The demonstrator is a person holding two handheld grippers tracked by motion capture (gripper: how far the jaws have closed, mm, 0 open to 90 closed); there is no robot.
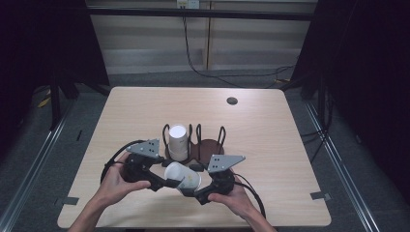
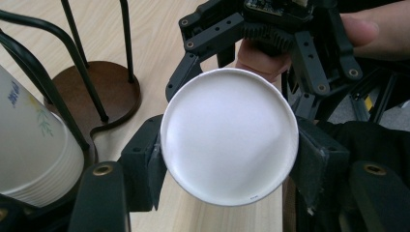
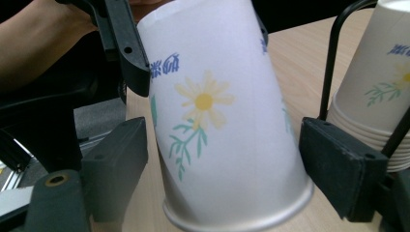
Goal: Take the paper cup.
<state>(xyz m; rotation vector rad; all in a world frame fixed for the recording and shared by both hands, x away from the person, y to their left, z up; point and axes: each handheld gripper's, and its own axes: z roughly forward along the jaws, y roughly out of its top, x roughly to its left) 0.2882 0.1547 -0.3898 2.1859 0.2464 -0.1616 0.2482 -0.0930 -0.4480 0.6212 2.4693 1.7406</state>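
Two sets of fingers meet on one paper cup (image 1: 183,178), which lies on its side in the air between the hands, just in front of the cup rack (image 1: 194,145). The left gripper (image 1: 170,183) has its fingers (image 2: 145,166) shut on the cup's closed bottom end, pads pressing both sides of the round base, so the cup is carried there. The right gripper (image 1: 194,192) comes at the cup from the other side: its fingers (image 3: 338,171) straddle the flowered wall near the rolled rim, but a gap shows on each side, so they are not yet pressing. This looks like a handover or a joint hold, with the left keeping the cup steady while the right takes a grip nearer the mouth.

Behind the cup stands the rack, a dark wooden base with black wire loops rising from it. A stack of cups (image 1: 178,142) with the same flower print sits upside down in the rack's left slot; the slot to its right looks empty. The wire loops and the stack sit close to the right fingers and could be knocked if that hand swings toward the rack. Beyond the rack, the tabletop (image 1: 270,125) carries a small dark round cap (image 1: 232,101) near its far edge.
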